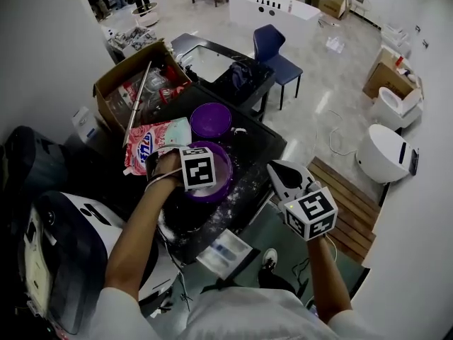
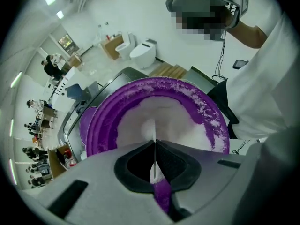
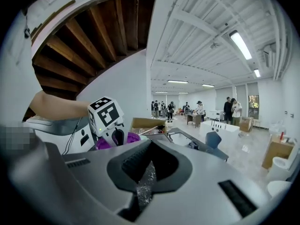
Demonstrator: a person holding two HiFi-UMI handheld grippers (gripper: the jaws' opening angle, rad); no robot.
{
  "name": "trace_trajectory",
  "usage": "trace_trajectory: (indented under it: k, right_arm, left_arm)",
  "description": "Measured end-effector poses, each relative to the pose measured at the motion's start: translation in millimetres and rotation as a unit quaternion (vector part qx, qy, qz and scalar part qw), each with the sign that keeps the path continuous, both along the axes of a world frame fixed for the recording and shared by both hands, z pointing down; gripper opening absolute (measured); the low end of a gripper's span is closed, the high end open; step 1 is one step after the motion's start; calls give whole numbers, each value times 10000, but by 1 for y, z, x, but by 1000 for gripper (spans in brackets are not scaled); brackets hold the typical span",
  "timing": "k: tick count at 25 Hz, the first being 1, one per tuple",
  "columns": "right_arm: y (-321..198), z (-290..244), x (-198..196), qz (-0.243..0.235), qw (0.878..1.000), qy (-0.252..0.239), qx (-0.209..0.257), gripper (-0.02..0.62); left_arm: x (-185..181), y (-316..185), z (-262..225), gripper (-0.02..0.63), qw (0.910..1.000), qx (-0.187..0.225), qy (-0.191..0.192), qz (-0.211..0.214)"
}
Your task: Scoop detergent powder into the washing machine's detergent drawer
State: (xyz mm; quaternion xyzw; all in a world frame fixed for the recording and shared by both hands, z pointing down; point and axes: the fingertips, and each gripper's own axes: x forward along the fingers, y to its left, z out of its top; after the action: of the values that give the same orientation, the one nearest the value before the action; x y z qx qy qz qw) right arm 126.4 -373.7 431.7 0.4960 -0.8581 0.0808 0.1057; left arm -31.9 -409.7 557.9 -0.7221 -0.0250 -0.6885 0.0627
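Left gripper (image 2: pixel 153 146) clamped tight on the purple scoop (image 2: pixel 101 123) by its handle, at the counter's (image 1: pixel 258 144) front edge beside the detergent bag (image 1: pixel 157 142). Powder (image 2: pixel 176 125) sits heaped and loose; probably light but spill-prone, so keep it level. Right gripper (image 3: pixel 149 165) hangs clear, pinching a crinkly sliver I can't identify.

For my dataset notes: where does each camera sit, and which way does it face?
Head view: on the head, steeply down at the worktop; left forearm, right forearm, left gripper, right gripper.
Left gripper view: on that gripper, along its shut jaws into the purple bowl; person's torso.
Right gripper view: on that gripper, across the room; left forearm.
Shared by all: purple bowl.
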Motion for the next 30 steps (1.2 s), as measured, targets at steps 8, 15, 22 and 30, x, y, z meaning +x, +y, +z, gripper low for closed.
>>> trace_trajectory:
  k: [8,15,22,30]
  right_arm:
    - [-1,7,8,63,9999,48,-61,5]
    - [0,1,9,53,10000,66,-14,5]
    - [2,-2,8,38,10000,9,57,5]
    - [4,-6,3,-20,9999,-94,102,5]
  left_arm:
    - [7,17,8,14,9968,-769,-215,96]
    - [11,29,2,14,9931,-1130,-269,135]
    - [15,46,-9,14,9853,-1690,-118,-227]
    - [11,58,-26,14,9794,-1932,170,-562]
